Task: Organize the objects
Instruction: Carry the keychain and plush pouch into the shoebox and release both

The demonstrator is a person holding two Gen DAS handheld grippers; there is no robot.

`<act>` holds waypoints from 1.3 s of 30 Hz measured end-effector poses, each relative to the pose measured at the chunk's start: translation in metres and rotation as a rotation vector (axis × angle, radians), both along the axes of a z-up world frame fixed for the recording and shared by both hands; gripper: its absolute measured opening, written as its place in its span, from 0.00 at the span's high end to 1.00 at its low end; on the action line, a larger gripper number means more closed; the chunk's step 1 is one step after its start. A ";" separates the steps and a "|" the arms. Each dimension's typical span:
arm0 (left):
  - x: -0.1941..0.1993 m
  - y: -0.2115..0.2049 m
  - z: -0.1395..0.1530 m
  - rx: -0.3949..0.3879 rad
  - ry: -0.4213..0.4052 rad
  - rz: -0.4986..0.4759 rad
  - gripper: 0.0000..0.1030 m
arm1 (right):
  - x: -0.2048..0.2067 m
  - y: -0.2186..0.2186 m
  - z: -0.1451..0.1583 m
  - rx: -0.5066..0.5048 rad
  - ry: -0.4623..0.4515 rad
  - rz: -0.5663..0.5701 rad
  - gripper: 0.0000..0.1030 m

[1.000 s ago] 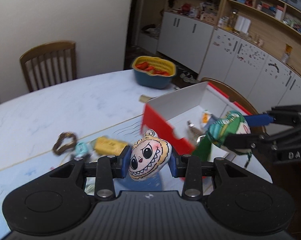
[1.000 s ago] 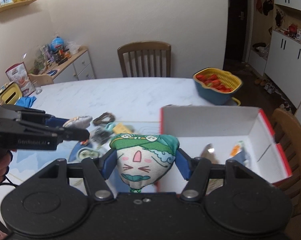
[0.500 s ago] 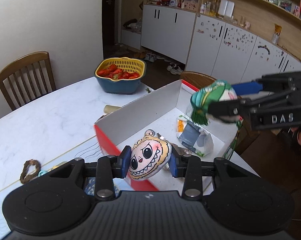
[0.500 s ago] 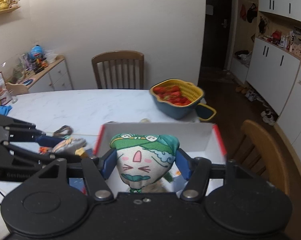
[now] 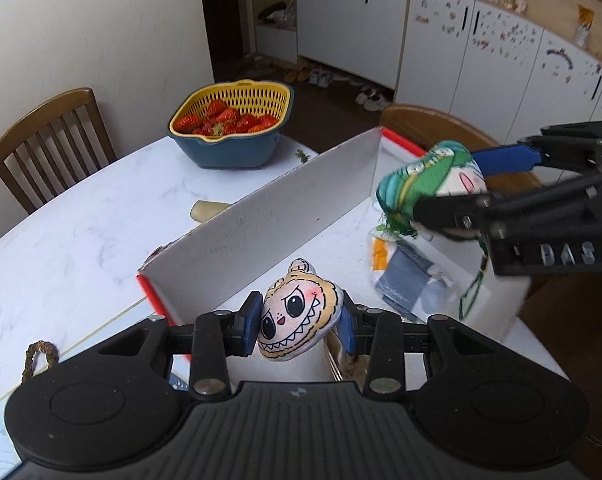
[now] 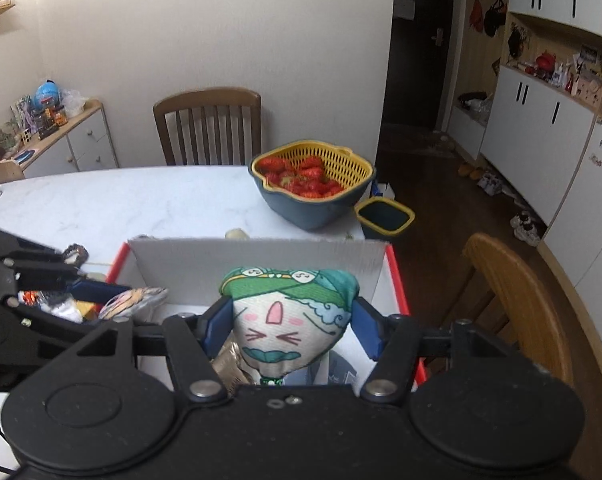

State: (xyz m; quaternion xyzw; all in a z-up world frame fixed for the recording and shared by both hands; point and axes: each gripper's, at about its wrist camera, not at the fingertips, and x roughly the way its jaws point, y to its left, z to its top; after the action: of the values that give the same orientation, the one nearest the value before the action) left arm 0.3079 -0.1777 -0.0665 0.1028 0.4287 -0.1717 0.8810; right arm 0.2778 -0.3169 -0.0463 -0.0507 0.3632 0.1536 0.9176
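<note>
My left gripper (image 5: 299,326) is shut on a small yellow plush (image 5: 297,322) with a toothy grinning face, held over the near corner of a white cardboard box with red edges (image 5: 269,232). My right gripper (image 6: 287,322) is shut on a green-turbaned plush (image 6: 287,312) with a squinting face, held above the same box (image 6: 261,268). In the left wrist view that green plush (image 5: 429,184) hangs over the box's right side. In the right wrist view the left gripper (image 6: 113,300) comes in from the left with its plush. Packets (image 5: 405,280) lie inside the box.
A blue bowl with a yellow strainer of strawberries (image 5: 231,124) stands on the white marble table (image 5: 81,220) beyond the box. A brown hair tie (image 5: 39,356) lies left. Wooden chairs (image 6: 209,124) ring the table. A small bin (image 6: 383,216) sits beside it.
Both grippers have travelled with their plushes from the cluttered part of the table to over the box and dropped a little. The left gripper has rolled slightly.
</note>
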 end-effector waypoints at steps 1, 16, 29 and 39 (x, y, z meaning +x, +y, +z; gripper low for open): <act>0.004 -0.003 -0.004 0.012 0.006 0.006 0.64 | 0.000 -0.001 -0.004 -0.002 0.004 0.007 0.40; 0.051 -0.025 -0.051 0.106 0.156 0.076 0.63 | -0.014 0.016 -0.054 -0.186 0.041 0.186 0.38; 0.060 -0.028 -0.070 0.101 0.237 0.113 0.62 | -0.008 0.016 -0.066 -0.152 0.088 0.184 0.34; 0.054 -0.020 -0.060 0.032 0.237 0.144 0.50 | -0.010 0.010 -0.063 -0.096 0.098 0.152 0.27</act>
State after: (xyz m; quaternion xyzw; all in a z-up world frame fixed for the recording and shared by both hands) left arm 0.3620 -0.1978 -0.1266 0.0647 0.5388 -0.1120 0.8324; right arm 0.2676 -0.3073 -0.1089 -0.1144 0.4096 0.2075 0.8810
